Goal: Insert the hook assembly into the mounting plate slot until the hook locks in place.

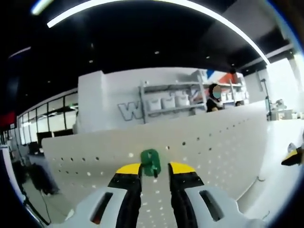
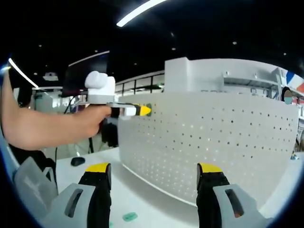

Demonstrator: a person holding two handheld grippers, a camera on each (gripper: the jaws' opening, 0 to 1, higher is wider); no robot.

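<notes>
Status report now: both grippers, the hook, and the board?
Left gripper at white pegboard, green hook between its jaws, grip unclear. Right gripper open, empty, off the pegboard. Nothing blocking.

Count: 1 hook, 1 pegboard, 2 grippers.
One green hook (image 1: pixel 150 162) between the left gripper (image 1: pixel 155 169) tips. One white perforated mounting plate (image 2: pixel 209 142) ahead of the right gripper (image 2: pixel 152 170). One small green piece (image 2: pixel 129 216) and one dark object (image 2: pixel 78 161) on the table (image 2: pixel 142 199). One shelf rack (image 1: pixel 173 102) behind, with three white bins (image 1: pixel 168 102).
</notes>
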